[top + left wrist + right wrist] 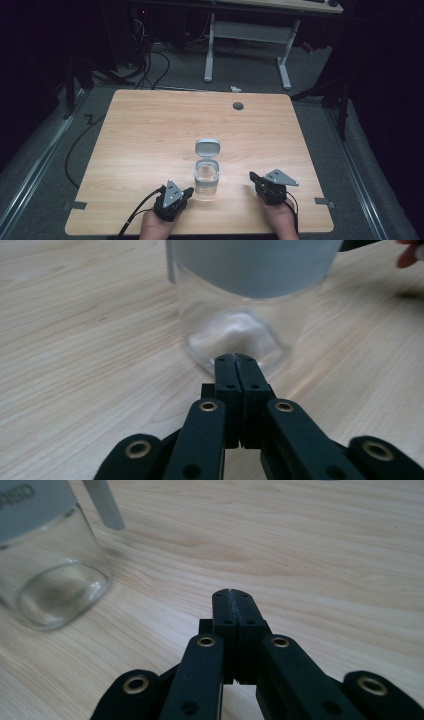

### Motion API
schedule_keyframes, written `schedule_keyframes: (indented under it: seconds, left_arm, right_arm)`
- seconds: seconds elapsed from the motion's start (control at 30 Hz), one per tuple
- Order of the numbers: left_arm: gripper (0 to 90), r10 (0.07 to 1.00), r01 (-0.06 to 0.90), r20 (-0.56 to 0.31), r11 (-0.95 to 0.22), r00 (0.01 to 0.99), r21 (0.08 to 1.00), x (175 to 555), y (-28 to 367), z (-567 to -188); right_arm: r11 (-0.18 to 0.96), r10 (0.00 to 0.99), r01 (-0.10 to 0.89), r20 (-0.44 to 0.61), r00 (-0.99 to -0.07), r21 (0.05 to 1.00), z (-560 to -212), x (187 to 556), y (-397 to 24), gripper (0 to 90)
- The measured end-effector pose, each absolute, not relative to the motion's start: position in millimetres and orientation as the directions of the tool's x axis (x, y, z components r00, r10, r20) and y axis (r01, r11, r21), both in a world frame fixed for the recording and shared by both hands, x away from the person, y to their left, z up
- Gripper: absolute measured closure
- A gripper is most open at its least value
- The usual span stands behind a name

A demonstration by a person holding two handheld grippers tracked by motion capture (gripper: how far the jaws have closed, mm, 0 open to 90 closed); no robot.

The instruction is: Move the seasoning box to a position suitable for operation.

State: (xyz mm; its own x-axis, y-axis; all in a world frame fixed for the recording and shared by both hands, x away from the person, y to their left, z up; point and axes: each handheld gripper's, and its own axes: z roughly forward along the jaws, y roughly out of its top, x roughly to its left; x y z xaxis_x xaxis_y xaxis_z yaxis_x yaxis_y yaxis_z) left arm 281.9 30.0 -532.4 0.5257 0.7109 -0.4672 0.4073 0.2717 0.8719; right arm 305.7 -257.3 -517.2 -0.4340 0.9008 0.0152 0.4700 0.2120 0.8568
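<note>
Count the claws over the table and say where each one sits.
2. The left claw is at the near edge, just left of the jar; the right claw is at the near edge, right of it.

Left gripper (188, 191): black body, grey three-cornered plate on top, black cable trailing off the near table edge. Right gripper (253, 176): same black build, grey plate, thin black cable along the wrist. Close views: black link arms, brass-ringed pivot holes, small dark screws on the jaw blocks. Hands bare, no sleeves visible
</note>
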Motion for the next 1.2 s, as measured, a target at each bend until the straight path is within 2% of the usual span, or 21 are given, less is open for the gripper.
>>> schedule_keyframes:
  seconds: [0.33, 0.77, 1.2]
  left_arm:
    - [89.8, 0.675, 0.426, -0.464, 0.238, 0.574, 0.873, 277, 13, -534]
    - [90.0, 0.656, 0.444, -0.486, 0.247, 0.577, 0.861, 283, 8, -534]
    - [90.0, 0.652, 0.438, -0.486, 0.252, 0.582, 0.863, 283, 8, -534]
  right_arm:
    - [0.218, 0.881, 0.434, 0.015, -0.472, 0.874, -497, 329, -228, 90.0]
    - [0.199, 0.863, 0.398, 0.032, -0.504, 0.895, -471, 365, -194, 89.9]
    - [0.197, 0.854, 0.349, 0.015, -0.521, 0.916, -446, 383, -177, 89.9]
